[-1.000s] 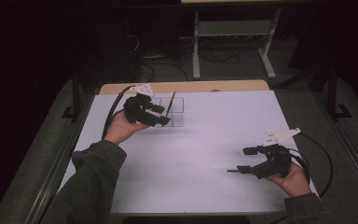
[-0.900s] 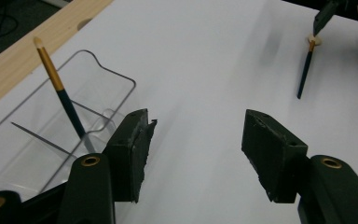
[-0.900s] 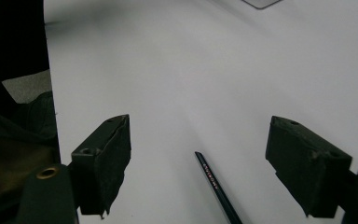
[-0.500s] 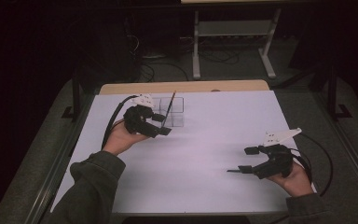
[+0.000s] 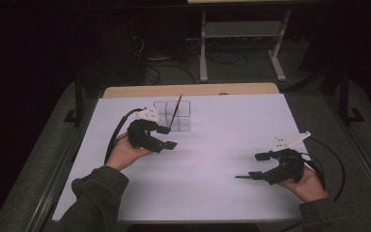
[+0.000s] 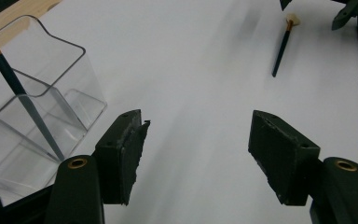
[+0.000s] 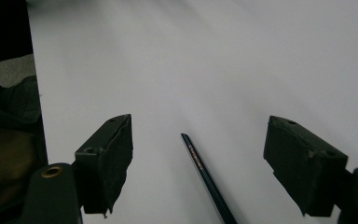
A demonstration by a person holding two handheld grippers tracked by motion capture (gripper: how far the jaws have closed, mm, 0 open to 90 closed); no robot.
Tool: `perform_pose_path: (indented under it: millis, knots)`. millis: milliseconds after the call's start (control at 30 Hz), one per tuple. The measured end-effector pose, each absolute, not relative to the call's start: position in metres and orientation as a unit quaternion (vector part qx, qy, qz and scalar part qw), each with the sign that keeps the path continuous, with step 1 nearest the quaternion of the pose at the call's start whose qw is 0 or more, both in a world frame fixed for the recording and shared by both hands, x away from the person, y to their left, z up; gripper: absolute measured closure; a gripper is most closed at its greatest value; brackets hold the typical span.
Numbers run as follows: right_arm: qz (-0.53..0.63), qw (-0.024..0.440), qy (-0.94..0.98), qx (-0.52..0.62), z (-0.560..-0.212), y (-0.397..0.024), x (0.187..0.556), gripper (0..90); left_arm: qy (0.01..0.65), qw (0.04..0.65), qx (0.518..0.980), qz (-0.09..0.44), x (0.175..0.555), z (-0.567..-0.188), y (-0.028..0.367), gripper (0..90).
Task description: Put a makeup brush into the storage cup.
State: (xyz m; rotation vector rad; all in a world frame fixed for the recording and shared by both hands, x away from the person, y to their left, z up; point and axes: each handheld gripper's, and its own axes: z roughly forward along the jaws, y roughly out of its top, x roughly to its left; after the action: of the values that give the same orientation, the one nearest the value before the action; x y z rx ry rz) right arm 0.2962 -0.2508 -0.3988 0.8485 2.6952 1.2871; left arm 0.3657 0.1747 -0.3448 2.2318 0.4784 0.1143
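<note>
Left gripper (image 5: 167, 137): jaws apart, just been opening, nothing between the pads; sits just beside the clear organizer (image 5: 183, 108). Right gripper (image 5: 255, 166): jaws wide, a second pencil (image 7: 207, 179) lying on the white table (image 5: 222, 135) between them, pads not touching it. Organizer is transparent, compartmented, at the table's far side. One pencil (image 5: 175, 111) leans tilted in a compartment: dark teal shaft, gold band near the top.

Clear glossy plastic holder (image 6: 32, 107), matt white table (image 5: 222, 145)
</note>
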Motion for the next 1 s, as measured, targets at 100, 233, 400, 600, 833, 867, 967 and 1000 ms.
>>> perform_pose_path:
  millis: [100,233,400,600,833,867,967,1000]
  knots:
    - [0.404,0.020,0.872,0.275,-0.402,-0.254,0.297,24.1,0.189,0.414,0.889,0.046,0.361,-0.347,0.176,33.9]
    - [0.396,0.017,0.875,0.279,-0.405,-0.259,0.296,25.9,0.187,0.414,0.890,0.047,0.354,-0.349,0.177,33.5]
    - [0.385,0.018,0.879,0.281,-0.408,-0.265,0.297,28.0,0.180,0.419,0.889,0.049,0.344,-0.349,0.179,32.2]
    - [0.366,0.017,0.889,0.273,-0.411,-0.267,0.296,32.8,0.180,0.419,0.888,0.050,0.335,-0.350,0.182,31.6]
    - [0.353,0.018,0.898,0.263,-0.415,-0.268,0.297,38.3,0.180,0.421,0.887,0.049,0.327,-0.354,0.186,31.1]
    - [0.351,0.017,0.899,0.262,-0.415,-0.268,0.297,38.7,0.179,0.422,0.887,0.051,0.327,-0.355,0.187,31.0]
    - [0.343,0.014,0.902,0.262,-0.417,-0.268,0.298,40.9,0.176,0.421,0.888,0.052,0.324,-0.355,0.188,30.6]
    - [0.341,0.014,0.904,0.260,-0.417,-0.268,0.298,41.7,0.178,0.423,0.887,0.051,0.322,-0.356,0.189,30.5]
